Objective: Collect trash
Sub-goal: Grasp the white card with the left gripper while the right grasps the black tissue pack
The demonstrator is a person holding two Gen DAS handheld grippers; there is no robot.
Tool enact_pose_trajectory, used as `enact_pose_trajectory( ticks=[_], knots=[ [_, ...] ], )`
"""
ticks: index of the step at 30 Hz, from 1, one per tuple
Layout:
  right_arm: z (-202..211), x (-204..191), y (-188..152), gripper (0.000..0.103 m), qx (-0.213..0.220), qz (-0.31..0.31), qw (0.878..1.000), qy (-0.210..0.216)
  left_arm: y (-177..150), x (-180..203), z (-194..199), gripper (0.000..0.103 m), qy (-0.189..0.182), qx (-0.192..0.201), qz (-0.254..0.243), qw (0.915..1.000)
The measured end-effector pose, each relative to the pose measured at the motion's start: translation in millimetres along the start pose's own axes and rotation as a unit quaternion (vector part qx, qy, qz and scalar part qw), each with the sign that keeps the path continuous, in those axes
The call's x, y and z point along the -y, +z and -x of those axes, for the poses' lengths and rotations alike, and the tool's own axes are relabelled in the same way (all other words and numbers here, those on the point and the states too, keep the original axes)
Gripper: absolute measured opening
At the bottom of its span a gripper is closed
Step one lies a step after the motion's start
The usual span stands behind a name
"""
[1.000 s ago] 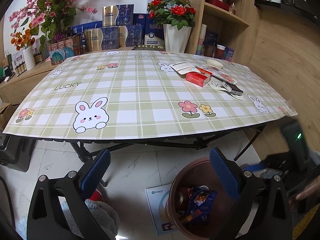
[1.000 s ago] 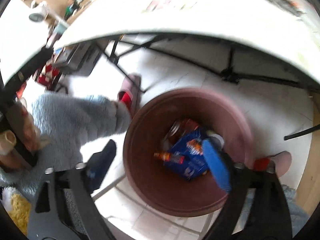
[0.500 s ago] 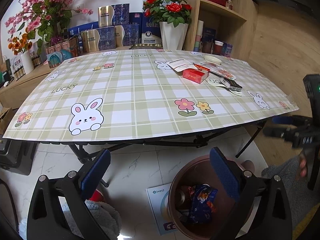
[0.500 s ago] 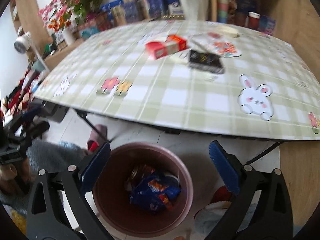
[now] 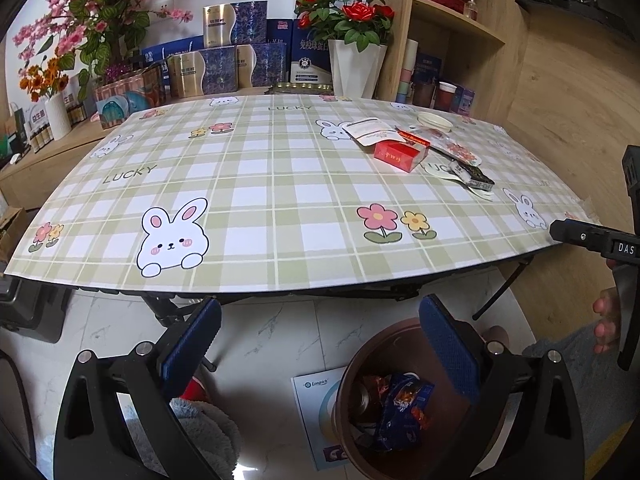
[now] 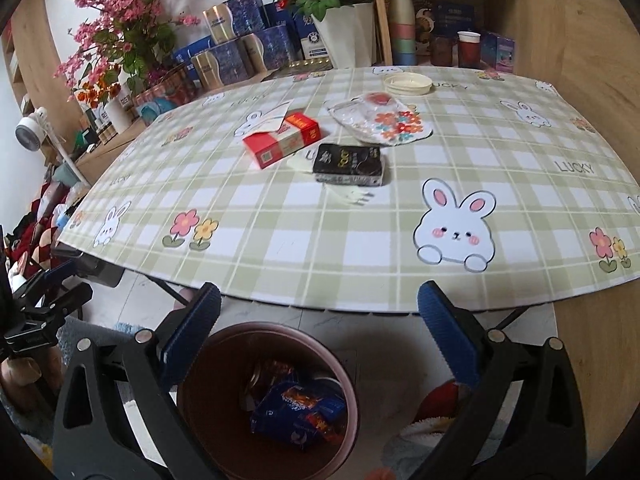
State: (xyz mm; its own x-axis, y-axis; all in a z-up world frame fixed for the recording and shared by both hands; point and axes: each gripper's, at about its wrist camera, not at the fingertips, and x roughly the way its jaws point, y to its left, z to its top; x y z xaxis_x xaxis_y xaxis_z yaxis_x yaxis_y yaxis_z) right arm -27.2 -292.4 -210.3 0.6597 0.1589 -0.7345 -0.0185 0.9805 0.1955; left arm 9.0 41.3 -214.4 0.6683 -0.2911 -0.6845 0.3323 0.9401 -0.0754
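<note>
A brown trash bin [image 6: 200, 396] stands on the floor in front of the table, with a blue snack wrapper [image 6: 298, 410] and a can inside; it also shows in the left wrist view [image 5: 352, 412]. On the checked tablecloth lie a red box [image 6: 282, 140], a black pack [image 6: 350, 162], a clear flowered wrapper [image 6: 380, 118], a white plastic fork [image 6: 352, 198] and a round lid [image 6: 408, 84]. The red box [image 5: 400, 152] and black pack [image 5: 474, 176] also show in the left wrist view. My right gripper [image 6: 318, 344] is open and empty above the bin. My left gripper [image 5: 320, 354] is open and empty, low before the table edge.
Flower vases [image 5: 354, 66], stacked gift boxes [image 5: 216, 66] and a wooden shelf with cups [image 6: 402, 20] line the far side of the table. A leaflet [image 5: 316, 412] lies on the floor beside the bin. Black table legs [image 5: 168, 308] stand under the table.
My right gripper has tilted up from looking down into the bin to facing the table top. My left gripper has hardly moved. Both stay open.
</note>
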Motion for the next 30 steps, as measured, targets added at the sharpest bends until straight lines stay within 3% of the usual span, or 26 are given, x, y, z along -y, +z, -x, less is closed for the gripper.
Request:
enact_pose_trajectory(
  ticks=[5, 17, 30],
  knots=[
    [-2.3, 5.5, 11.5, 0.097, -0.010, 0.000, 1.000, 0.014, 13.4, -1.1, -3.3, 0.097, -0.002, -0.003, 0.003, 1.0000],
    [-32.3, 19.9, 45.8, 0.097, -0.047, 0.001, 0.999, -0.024, 57.4, -4.5, -24.7, 0.097, -0.016, -0.016, 0.003, 0.9997],
    [-106.4, 26.6, 106.3, 0.097, -0.077, -0.010, 0.997, -0.011, 124.4, -0.8, -86.8, 0.097, -0.046, -0.056, 0.029, 0.9969]
  ],
)
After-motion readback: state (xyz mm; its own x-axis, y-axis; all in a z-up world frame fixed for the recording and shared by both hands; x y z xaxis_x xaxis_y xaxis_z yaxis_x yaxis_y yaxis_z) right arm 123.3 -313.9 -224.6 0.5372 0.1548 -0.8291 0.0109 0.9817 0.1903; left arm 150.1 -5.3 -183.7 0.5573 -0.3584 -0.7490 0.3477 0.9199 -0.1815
